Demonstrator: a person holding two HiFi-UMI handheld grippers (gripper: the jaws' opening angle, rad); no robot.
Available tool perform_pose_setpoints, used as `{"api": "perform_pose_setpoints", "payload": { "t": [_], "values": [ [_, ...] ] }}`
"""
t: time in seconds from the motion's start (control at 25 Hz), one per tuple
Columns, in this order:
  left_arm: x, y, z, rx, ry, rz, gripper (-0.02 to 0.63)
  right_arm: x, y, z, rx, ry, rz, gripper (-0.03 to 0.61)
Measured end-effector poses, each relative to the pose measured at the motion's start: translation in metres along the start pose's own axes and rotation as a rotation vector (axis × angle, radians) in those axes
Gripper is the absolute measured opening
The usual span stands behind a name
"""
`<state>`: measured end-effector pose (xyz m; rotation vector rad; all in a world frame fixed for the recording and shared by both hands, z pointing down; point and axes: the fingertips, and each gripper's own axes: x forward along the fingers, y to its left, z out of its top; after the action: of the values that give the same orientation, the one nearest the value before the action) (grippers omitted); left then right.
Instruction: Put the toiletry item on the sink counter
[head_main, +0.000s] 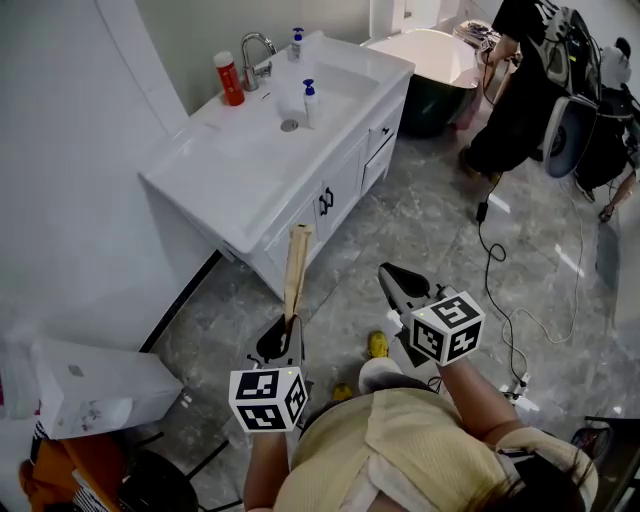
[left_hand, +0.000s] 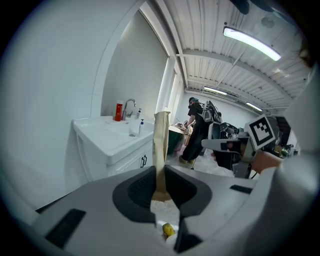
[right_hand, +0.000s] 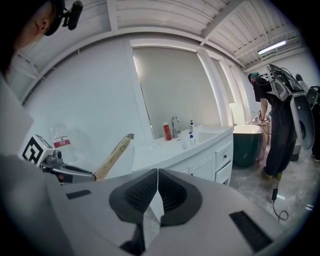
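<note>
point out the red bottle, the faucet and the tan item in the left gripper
red bottle (head_main: 231, 84), head view, middle of its body
faucet (head_main: 245, 55), head view, on its upright neck
tan item (head_main: 296, 268), head view, halfway up its length

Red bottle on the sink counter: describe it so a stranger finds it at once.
On the white sink counter, find the chrome faucet. The red bottle stands beside it at the back edge. It alone is red with a white cap; the two pump bottles are white with blue tops.
</note>
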<state>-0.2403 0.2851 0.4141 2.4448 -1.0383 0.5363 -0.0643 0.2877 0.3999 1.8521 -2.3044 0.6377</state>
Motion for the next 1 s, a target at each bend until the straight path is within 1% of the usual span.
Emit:
{"api": "perform_pose_setpoints", "payload": {
  "t": [0.16,0.36,0.6,0.84,1.0],
  "values": [
    [0.030,-0.008,0.018,0.015,0.007,0.007,0.084,0.015,-0.026,0.016,0.018,-0.001,0.028,0.028],
    [0.057,-0.021,0.036,0.021,0.013,0.017,0.084,0.025,-0.058,0.029,0.016,0.007,0.037,0.029],
    [0.085,-0.033,0.045,0.011,0.021,0.024,0.084,0.033,-0.092,0.034,0.031,0.018,0.044,0.029],
    [0.116,-0.047,0.056,-0.001,0.016,0.031,0.084,0.038,-0.125,0.043,0.020,0.032,0.052,0.028],
    [0.136,-0.055,0.062,-0.008,0.012,0.048,0.084,0.040,-0.145,0.045,0.008,0.039,0.075,0.029]
  ]
}}
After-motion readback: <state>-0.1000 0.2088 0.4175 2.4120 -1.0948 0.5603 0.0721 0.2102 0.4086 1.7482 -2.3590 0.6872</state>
